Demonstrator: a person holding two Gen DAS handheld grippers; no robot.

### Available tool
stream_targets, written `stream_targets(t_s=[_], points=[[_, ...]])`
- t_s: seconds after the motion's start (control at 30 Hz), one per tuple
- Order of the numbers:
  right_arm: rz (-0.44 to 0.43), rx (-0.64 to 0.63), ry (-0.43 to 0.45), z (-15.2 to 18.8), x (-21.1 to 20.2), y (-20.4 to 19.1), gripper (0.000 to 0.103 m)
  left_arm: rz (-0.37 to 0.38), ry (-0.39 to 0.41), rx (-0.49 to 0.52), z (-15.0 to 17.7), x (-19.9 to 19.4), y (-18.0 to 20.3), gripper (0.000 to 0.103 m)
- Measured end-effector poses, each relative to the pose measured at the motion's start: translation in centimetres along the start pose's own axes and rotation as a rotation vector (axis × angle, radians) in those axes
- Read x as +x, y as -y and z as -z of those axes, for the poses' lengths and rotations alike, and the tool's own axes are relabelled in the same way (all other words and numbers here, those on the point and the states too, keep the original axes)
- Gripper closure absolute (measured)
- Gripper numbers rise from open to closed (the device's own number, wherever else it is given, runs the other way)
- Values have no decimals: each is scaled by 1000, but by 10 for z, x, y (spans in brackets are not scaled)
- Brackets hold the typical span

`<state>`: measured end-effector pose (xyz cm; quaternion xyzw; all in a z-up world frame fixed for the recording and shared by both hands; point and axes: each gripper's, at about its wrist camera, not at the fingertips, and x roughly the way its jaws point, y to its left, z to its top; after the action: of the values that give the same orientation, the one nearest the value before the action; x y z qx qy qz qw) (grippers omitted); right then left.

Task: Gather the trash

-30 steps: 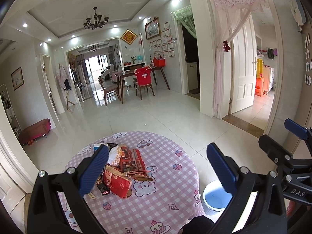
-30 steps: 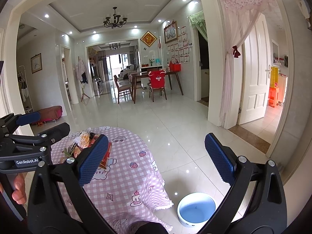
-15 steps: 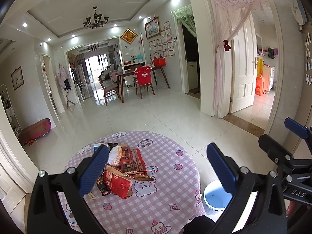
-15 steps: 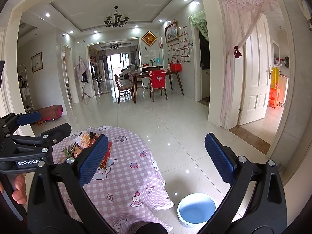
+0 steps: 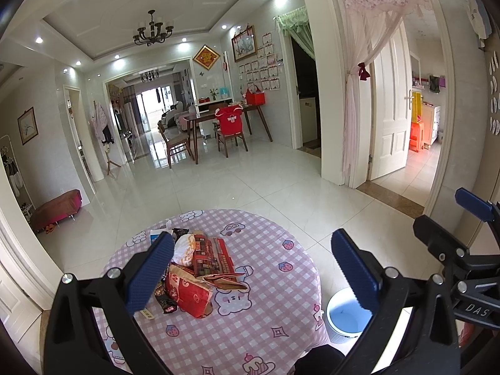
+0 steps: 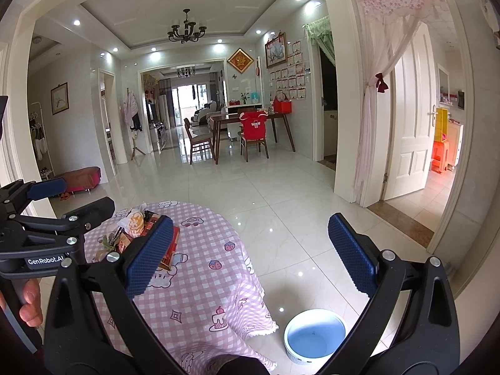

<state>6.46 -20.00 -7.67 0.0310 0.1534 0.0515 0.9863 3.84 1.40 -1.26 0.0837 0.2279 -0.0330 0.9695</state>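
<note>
Both the left hand-held gripper (image 5: 250,273) and right hand-held gripper (image 6: 248,254) are spread, empty; ahead on the tabletop (image 5: 265,322), the snack wrappers (image 5: 195,276) look light, crinkly: pinch an edge

bright, even | ceiling spots + window at back | floor glare | sharp | fisheye bend, dark corners

A black hand-held left gripper with blue ribbed finger pads (image 5: 253,273) is held level, its jaws spread wide and empty. Beside it, the matching black right gripper with blue pads (image 6: 250,251) is equally wide apart and grips nothing. A person's bare hand (image 6: 29,303) wraps the left gripper's handle, fingers curled around it.
</note>
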Motion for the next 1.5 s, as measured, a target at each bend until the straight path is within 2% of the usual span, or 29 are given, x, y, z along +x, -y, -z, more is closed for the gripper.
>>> stream_targets(t_s=[0.9, 1.23, 1.5], points=[[5, 8, -20, 8, 12, -3, 6, 0, -18, 6, 6, 9, 0, 4], [14, 14, -54, 13, 19, -1, 6, 1, -56, 3, 8, 17, -2, 4], [-48, 62, -117, 18, 44, -2, 6, -2, -114, -19, 16, 41, -12, 4]])
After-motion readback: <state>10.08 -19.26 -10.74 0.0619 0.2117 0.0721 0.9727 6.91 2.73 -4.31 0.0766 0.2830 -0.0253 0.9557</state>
